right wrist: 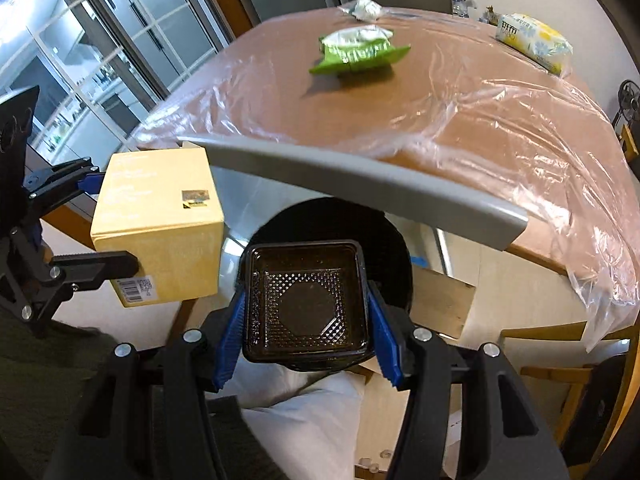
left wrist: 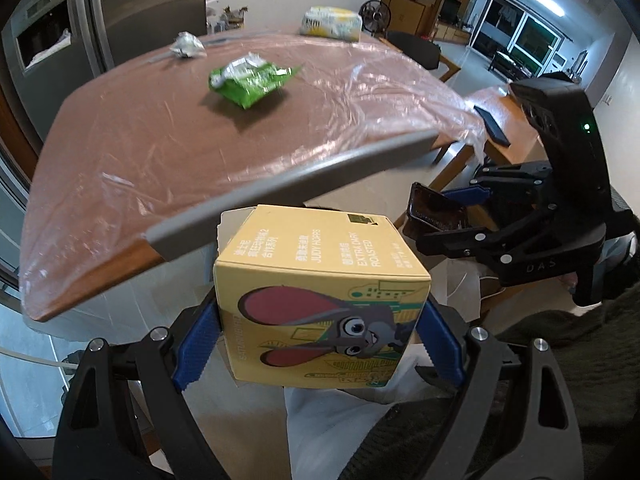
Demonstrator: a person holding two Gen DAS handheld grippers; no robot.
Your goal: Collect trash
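My left gripper [left wrist: 320, 340] is shut on a yellow cardboard box with a cartoon rabbit [left wrist: 320, 296], held below the table's near edge; the box also shows in the right wrist view [right wrist: 160, 232]. My right gripper [right wrist: 306, 320] is shut on a dark square plastic tray [right wrist: 306, 300], also seen in the left wrist view [left wrist: 434, 210], held off the table edge. On the table lie a green snack wrapper [left wrist: 250, 80] [right wrist: 356, 52] and a crumpled white wrapper [left wrist: 187, 45] [right wrist: 366, 8], both beyond the grippers.
The wooden table [left wrist: 120, 152] is covered with clear plastic film and has a grey edge guard [right wrist: 360, 184]. A yellow-white tissue pack [right wrist: 534, 38] lies at its far side. A black round bin [right wrist: 384, 240] stands below the edge. White bag material [left wrist: 340, 420] lies under the grippers.
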